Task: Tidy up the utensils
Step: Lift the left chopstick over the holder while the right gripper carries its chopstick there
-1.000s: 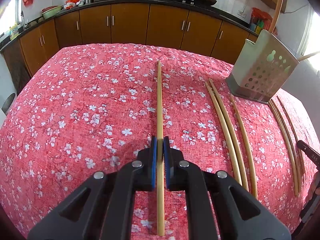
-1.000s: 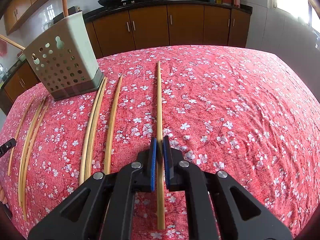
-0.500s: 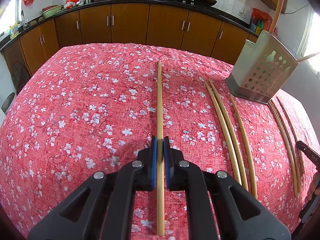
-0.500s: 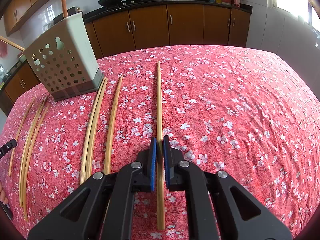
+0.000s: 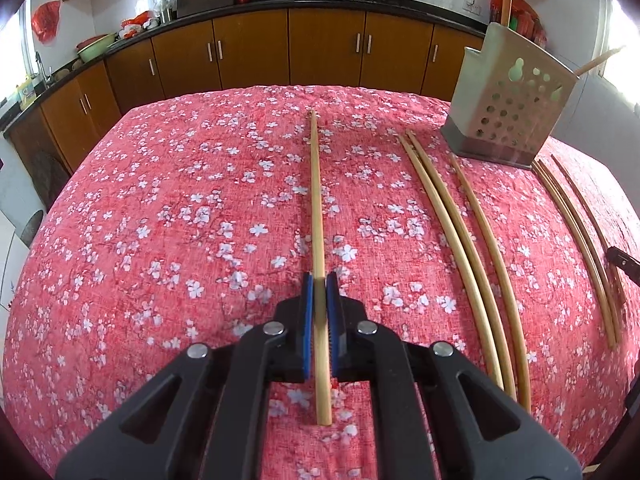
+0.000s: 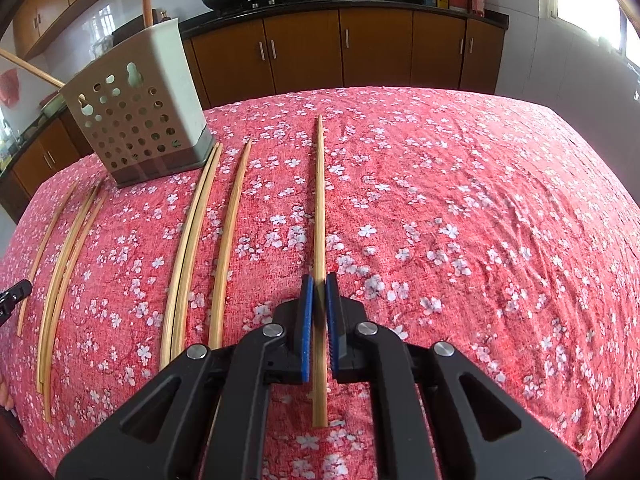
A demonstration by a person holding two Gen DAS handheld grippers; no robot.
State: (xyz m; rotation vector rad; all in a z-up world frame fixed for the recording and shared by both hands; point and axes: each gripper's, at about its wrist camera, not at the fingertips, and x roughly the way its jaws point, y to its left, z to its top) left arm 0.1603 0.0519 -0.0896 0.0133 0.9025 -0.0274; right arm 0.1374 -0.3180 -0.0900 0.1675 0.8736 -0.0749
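Note:
My left gripper (image 5: 319,280) is shut on a long wooden chopstick (image 5: 316,200) that points forward over the red floral tablecloth (image 5: 160,220). My right gripper (image 6: 319,282) is shut on another wooden chopstick (image 6: 319,200) the same way. A perforated grey utensil holder (image 5: 508,112) stands at the far right in the left wrist view and at the far left in the right wrist view (image 6: 140,120); chopsticks stick out of its top. Several loose chopsticks (image 5: 460,248) lie on the cloth between the two grippers; they also show in the right wrist view (image 6: 192,240).
Brown kitchen cabinets (image 5: 320,52) and a counter with woks run behind the table. More loose chopsticks (image 6: 64,264) lie beyond the holder. The other gripper's tip shows at the right edge of the left wrist view (image 5: 624,262).
Both views have barely shifted. Each gripper still holds its chopstick in the same place.

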